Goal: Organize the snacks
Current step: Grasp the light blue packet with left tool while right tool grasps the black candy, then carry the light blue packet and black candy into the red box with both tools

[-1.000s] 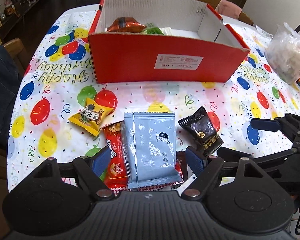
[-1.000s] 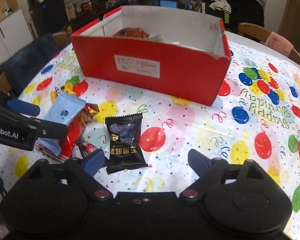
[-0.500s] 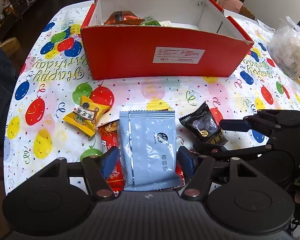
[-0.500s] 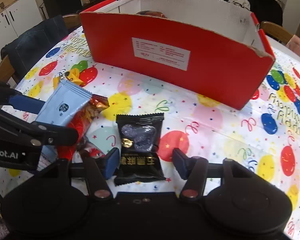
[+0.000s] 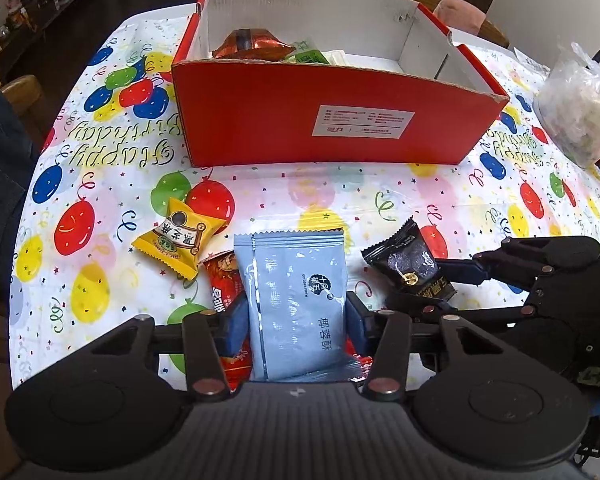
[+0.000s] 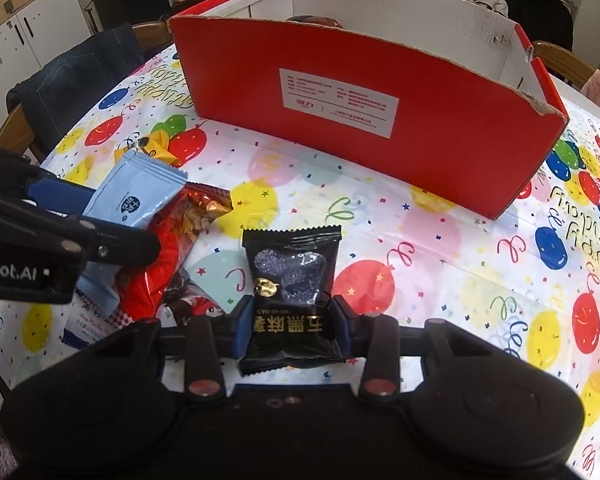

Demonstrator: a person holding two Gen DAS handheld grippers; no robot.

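Left tongs (image 5: 296, 326) pinched on the pale blue foil snack packet (image 5: 298, 300), logo print "OCTOBER FIFTH", pads on both long edges. Right tongs (image 6: 288, 326) pinched on the black sachet with gold Chinese lettering (image 6: 292, 292), gripped at its lower half. A red-orange foil wrapper (image 5: 224, 288) lies under the blue packet; a yellow pillow-pack candy (image 5: 178, 242) sits just left of it. All on the table (image 5: 100, 184), balloon cloth reading "Happy Birthday". Beyond: red cardboard box with white shipping label (image 5: 332, 120), snacks inside.
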